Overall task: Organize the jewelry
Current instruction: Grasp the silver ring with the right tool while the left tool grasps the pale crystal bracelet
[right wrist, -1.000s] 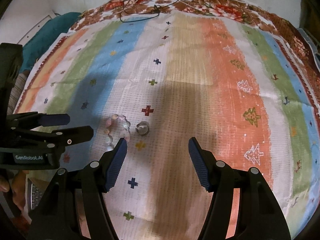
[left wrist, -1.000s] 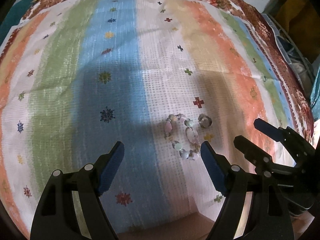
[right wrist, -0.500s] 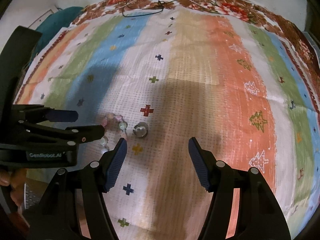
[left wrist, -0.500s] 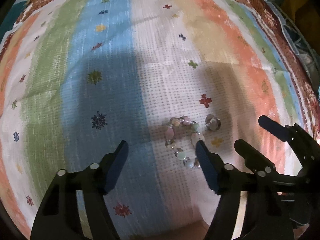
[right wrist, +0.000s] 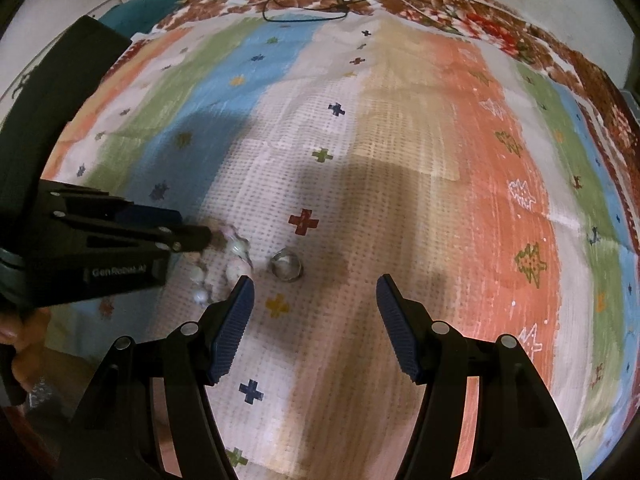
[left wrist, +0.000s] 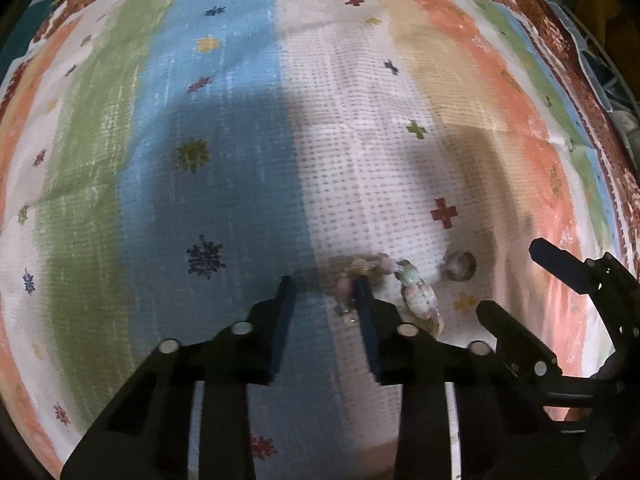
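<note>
A striped cloth (left wrist: 240, 160) with small cross motifs covers the surface; a dark cord (right wrist: 304, 16) lies at its far floral edge. The left gripper (left wrist: 324, 292) points steeply down, jaws closing with only cloth between them, its right finger against the bead bracelet (left wrist: 416, 296). Just beside the bracelet lies a ring (right wrist: 286, 266). The right gripper (right wrist: 316, 292) hovers half open, empty.

"GenRobot.AI" — pale lettering, on the black body of the left tongs (right wrist: 192, 236)
</note>
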Demonstrator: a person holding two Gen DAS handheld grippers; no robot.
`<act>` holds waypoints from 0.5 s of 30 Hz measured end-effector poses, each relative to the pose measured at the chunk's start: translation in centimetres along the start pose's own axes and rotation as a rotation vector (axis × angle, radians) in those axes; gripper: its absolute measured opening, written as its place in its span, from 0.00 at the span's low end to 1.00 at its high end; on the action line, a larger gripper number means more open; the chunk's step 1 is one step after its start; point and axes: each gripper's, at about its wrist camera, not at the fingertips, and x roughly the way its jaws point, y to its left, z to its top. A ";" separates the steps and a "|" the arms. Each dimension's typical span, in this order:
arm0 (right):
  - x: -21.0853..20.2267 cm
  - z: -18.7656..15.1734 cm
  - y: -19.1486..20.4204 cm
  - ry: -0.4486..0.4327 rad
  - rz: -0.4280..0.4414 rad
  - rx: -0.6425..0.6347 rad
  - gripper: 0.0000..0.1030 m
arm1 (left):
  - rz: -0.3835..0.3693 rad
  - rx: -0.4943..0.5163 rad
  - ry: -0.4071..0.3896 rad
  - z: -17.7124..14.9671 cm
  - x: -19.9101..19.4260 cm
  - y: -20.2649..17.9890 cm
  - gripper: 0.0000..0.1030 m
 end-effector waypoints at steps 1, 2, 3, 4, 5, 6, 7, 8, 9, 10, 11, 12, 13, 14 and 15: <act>0.1 0.0 0.1 0.001 -0.001 -0.003 0.61 | 0.001 -0.005 -0.001 0.0 0.0 0.1 0.18; 0.2 0.0 0.1 0.002 -0.002 -0.007 0.61 | 0.003 -0.012 0.000 -0.1 0.1 0.4 0.14; 0.3 0.1 0.2 0.004 -0.003 -0.012 0.58 | 0.003 -0.018 0.001 -0.2 0.1 0.7 0.10; 0.5 0.1 0.4 0.008 -0.006 -0.022 0.54 | -0.015 -0.027 0.001 -0.3 0.1 0.9 0.10; 0.6 0.1 0.4 0.010 -0.009 -0.027 0.53 | -0.025 -0.031 0.002 -0.3 0.0 1.0 0.10; 0.7 0.1 0.5 0.012 -0.012 -0.032 0.53 | -0.030 -0.031 0.003 -0.4 0.0 1.0 0.10; 0.8 0.1 0.7 0.014 -0.014 -0.038 0.53 | -0.031 -0.029 0.003 -0.5 0.0 1.0 0.10; 0.9 0.1 0.7 0.016 -0.016 -0.041 0.53 | -0.029 -0.025 0.002 -0.6 0.0 0.8 0.10; 1.0 0.1 0.7 0.018 -0.017 -0.044 0.53 | -0.025 -0.020 0.001 -0.6 0.0 0.8 0.10; 1.1 0.2 0.9 0.019 -0.016 -0.047 0.53 | -0.020 -0.012 0.000 -0.7 0.0 0.7 0.10; 1.2 0.2 1.0 0.019 -0.014 -0.052 0.52 | -0.014 -0.002 -0.001 -0.8 0.0 0.6 0.10; 1.3 0.3 1.1 0.020 -0.015 -0.059 0.51 | -0.012 0.003 -0.001 -0.9 0.0 0.7 0.10; 1.4 0.3 1.3 0.021 -0.016 -0.063 0.49 | -0.013 0.005 -0.001 -1.0 0.0 0.8 0.10; 1.5 0.3 1.3 0.022 -0.018 -0.067 0.48 | -0.013 0.005 -0.001 -0.8 0.1 0.6 0.10; 1.6 0.4 1.4 0.025 -0.021 -0.071 0.47 | -0.014 0.006 -0.002 -0.9 0.1 0.7 0.10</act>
